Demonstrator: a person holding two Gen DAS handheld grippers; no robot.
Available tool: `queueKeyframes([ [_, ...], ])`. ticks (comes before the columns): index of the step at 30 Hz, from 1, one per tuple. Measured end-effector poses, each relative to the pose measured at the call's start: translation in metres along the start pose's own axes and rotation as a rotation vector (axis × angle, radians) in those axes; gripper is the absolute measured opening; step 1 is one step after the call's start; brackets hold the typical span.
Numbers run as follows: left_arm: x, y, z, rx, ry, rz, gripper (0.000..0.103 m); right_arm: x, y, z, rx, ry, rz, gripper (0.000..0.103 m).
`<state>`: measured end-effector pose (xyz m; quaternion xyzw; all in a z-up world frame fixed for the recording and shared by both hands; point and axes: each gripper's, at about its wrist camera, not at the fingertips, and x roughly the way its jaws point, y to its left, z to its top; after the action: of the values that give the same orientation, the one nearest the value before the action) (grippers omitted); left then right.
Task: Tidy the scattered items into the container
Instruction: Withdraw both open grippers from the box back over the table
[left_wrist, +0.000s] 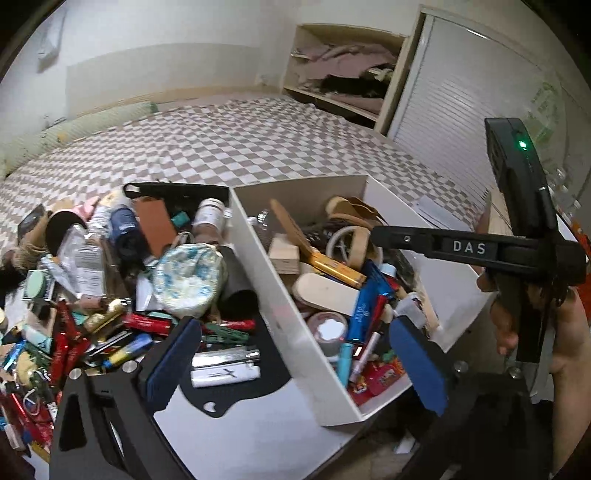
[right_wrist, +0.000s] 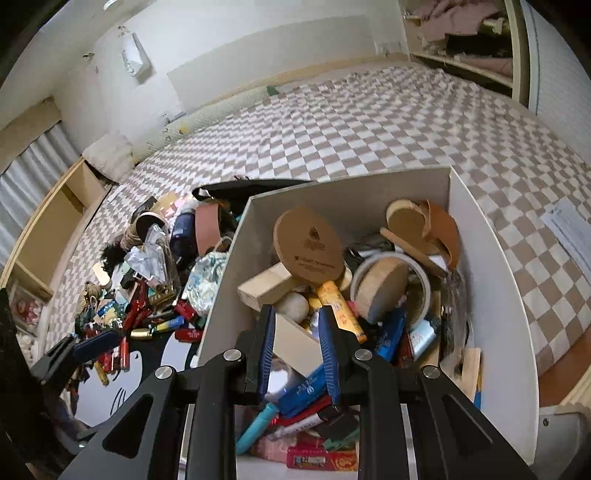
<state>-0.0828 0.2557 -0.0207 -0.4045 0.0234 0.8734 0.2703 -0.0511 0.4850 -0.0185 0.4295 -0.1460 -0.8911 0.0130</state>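
Note:
The white box holds several items: wooden discs, a yellow tube, blue packets and pens. To its left lies a scattered pile of lighters, packets and a floral pouch. My left gripper is wide open and empty, straddling the box's near left wall; one blue pad is over the white lighters, the other over the box. My right gripper hangs over the box with its jaws parted. A pale wooden piece lies in the box between its fingers.
Box and pile sit on a white table with a black mat. Behind is a bed with a checkered cover and an open shelf of clothes. A person's hand holds the right gripper at the frame's right.

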Motion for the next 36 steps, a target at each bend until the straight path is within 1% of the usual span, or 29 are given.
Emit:
queueKeyframes([
  [1, -0.003, 0.004, -0.001, -0.004, -0.002, 0.011, 0.103, -0.001, 0.002, 0.001, -0.003, -0.014, -0.005, 0.078],
  [2, -0.005, 0.008, -0.002, -0.007, -0.004, 0.020, 0.103, -0.004, 0.004, 0.002, -0.003, -0.039, -0.015, 0.091],
  [3, -0.007, 0.011, -0.003, -0.012, -0.004, 0.029, 0.103, -0.008, 0.007, 0.003, -0.001, -0.077, -0.031, 0.099],
  [6, -0.011, 0.022, -0.004, -0.034, -0.001, 0.069, 0.103, -0.016, 0.014, 0.006, -0.002, -0.140, -0.043, 0.099],
  [7, -0.013, 0.027, -0.005, -0.042, 0.000, 0.084, 0.103, -0.017, 0.016, 0.007, -0.001, -0.151, -0.040, 0.101],
  [8, -0.016, 0.030, -0.006, -0.050, 0.002, 0.098, 0.103, -0.018, 0.018, 0.007, -0.004, -0.159, -0.036, 0.103],
  [11, -0.022, 0.041, -0.010, -0.070, 0.007, 0.135, 0.103, -0.017, 0.030, 0.008, -0.026, -0.167, -0.025, 0.103],
  [16, -0.036, 0.060, -0.024, -0.090, -0.010, 0.208, 0.103, -0.012, 0.052, 0.007, -0.046, -0.173, -0.035, 0.103],
  [19, -0.042, 0.073, -0.032, -0.119, -0.012, 0.246, 0.103, -0.013, 0.066, 0.006, -0.045, -0.201, -0.032, 0.103],
  [21, -0.046, 0.080, -0.036, -0.130, -0.021, 0.265, 0.103, -0.016, 0.076, 0.005, -0.068, -0.223, -0.015, 0.103],
  [23, -0.049, 0.086, -0.042, -0.132, -0.024, 0.273, 0.103, -0.019, 0.087, 0.004, -0.106, -0.232, 0.014, 0.103],
  [26, -0.050, 0.088, -0.047, -0.125, -0.018, 0.276, 0.103, -0.019, 0.105, 0.002, -0.162, -0.243, 0.009, 0.103],
  [29, -0.052, 0.092, -0.052, -0.115, -0.011, 0.277, 0.103, -0.013, 0.122, -0.002, -0.225, -0.224, -0.010, 0.103],
  [32, -0.056, 0.100, -0.057, -0.126, -0.005, 0.265, 0.103, -0.005, 0.135, -0.006, -0.272, -0.208, -0.021, 0.103],
  [36, -0.062, 0.108, -0.069, -0.128, 0.007, 0.274, 0.103, 0.006, 0.149, -0.014, -0.324, -0.159, -0.020, 0.103],
])
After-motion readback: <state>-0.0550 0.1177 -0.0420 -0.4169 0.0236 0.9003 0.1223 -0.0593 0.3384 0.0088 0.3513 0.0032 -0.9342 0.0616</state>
